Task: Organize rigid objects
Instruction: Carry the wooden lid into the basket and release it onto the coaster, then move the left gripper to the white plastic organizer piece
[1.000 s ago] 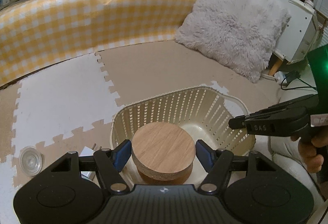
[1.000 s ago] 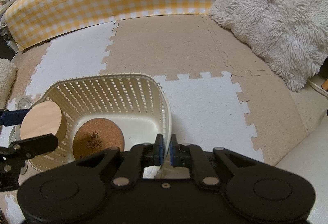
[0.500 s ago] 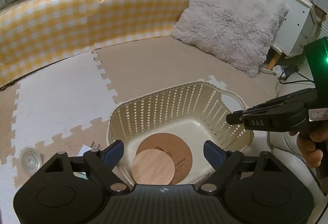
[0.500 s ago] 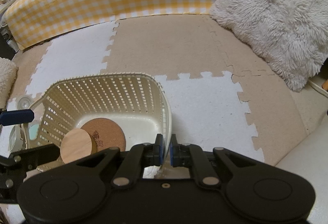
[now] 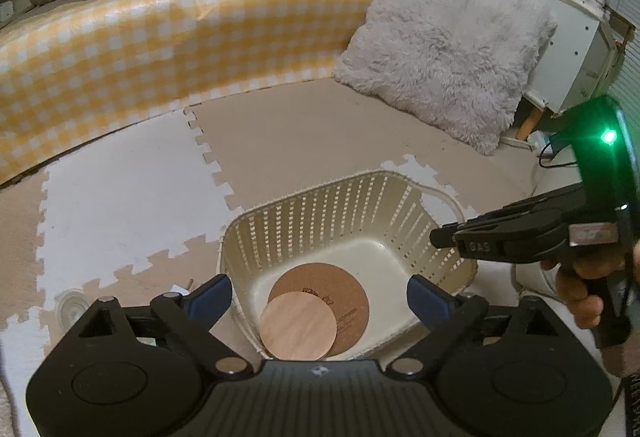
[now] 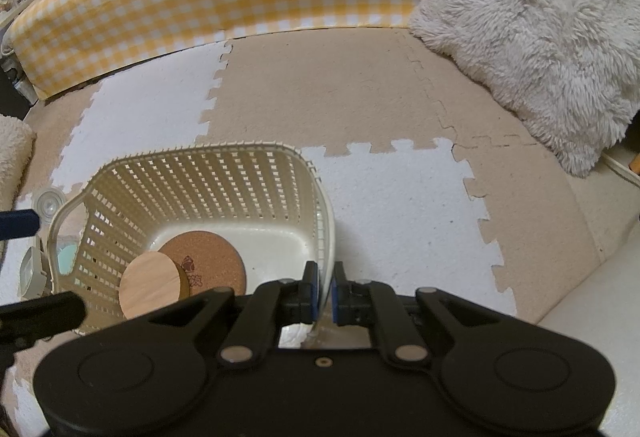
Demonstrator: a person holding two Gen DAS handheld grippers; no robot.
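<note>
1. the left hand-held gripper (image 5: 318, 295) hangs over the basket (image 5: 316, 205), jaws opening, nothing between them.
2. the wooden disc (image 5: 298, 326) lies in the basket, overlapping the cork coaster (image 5: 332, 293).
3. the right hand-held gripper (image 6: 326, 291) pinches the basket's rim.

Left black plastic two-finger gripper (image 5: 319, 295): blue pads, silver pivot screws, ribbed housing | right black plastic two-finger gripper (image 6: 326, 291): blue pads, silver screws; side showed white lettering, pale label, green light | bare hand (image 5: 580, 287) on grip
</note>
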